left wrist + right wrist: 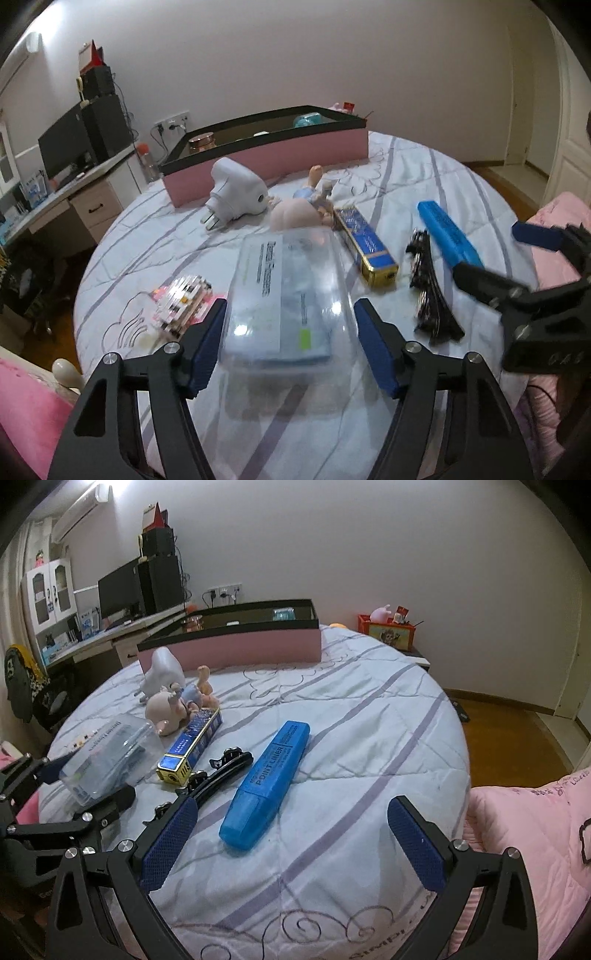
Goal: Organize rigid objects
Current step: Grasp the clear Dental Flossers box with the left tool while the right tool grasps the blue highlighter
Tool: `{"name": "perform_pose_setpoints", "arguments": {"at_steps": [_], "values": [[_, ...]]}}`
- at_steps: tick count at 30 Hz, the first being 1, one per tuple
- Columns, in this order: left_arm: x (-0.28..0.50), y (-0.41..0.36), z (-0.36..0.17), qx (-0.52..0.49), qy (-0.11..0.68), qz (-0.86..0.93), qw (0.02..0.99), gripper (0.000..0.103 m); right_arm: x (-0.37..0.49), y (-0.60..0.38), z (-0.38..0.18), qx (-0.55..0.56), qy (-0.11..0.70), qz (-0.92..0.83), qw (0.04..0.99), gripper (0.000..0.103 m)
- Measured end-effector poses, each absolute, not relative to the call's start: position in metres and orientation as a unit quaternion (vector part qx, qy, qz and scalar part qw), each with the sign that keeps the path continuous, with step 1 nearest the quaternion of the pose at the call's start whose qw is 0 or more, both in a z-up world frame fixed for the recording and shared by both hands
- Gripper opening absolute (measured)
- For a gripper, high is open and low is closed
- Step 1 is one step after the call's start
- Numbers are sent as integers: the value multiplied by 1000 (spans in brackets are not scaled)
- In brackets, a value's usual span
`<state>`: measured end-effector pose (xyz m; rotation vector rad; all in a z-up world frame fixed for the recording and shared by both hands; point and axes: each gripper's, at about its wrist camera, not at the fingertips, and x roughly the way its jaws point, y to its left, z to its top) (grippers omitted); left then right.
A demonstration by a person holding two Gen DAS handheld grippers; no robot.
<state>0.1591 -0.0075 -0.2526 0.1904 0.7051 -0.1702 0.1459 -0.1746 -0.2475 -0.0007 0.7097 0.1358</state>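
In the left wrist view, the left gripper (pixel 291 343) has its jaws on either side of the clear case (pixel 284 295) at lower centre — whether the pads press it is hard to tell. At right the marker (pixel 448 234) is partly hidden behind the right gripper (pixel 491 254). In the right wrist view that gripper's jaws stand wide apart around bare bedsheet (pixel 369 716) — the marker lies centre frame.

A bedroom in a home — the things lie on a bed (pixel 369 716) with a pale quilted cover striped in lilac, and a pink quilt (pixel 535 834) sits at its edge. Along the wall stands a desk (pixel 110 638) with a dark monitor (pixel 118 587), speakers and a drawer unit, beside a white glass-door cabinet (pixel 48 590). An air conditioner (pixel 81 506) hangs high up, wall sockets (pixel 225 590) hold plugs, and the floor is wood — a nightstand carries small toys
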Motion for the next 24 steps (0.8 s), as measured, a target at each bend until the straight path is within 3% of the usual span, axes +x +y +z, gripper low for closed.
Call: {"name": "perform_pose_setpoints", "arguments": {"at_steps": [4,9,11,16,17,18,19,24], "values": [[173,-2,-250,76,347,-85,931,64,159,-173,-250,-5,359,70,931,100],[188,-3,-255,72,359,-85,927,64,173,-176,-254,-15,374,58,925,65],[193,-7,-258,82,363,-82,924,65,177,-179,-254,-22,376,53,925,59],[196,-5,-258,79,362,-87,925,63,185,-175,-254,-45,376,58,924,58],[195,-3,-257,74,357,-89,927,63,187,-174,-255,-49,375,60,924,54],[194,-2,-257,69,357,-92,927,63,188,-172,-255,-53,370,63,925,32],[194,0,-255,63,357,-95,927,63,189,-170,-254,-60,366,66,926,27],[191,7,-243,49,345,-97,932,63,192,-171,-251,-43,360,81,928,27]]}}
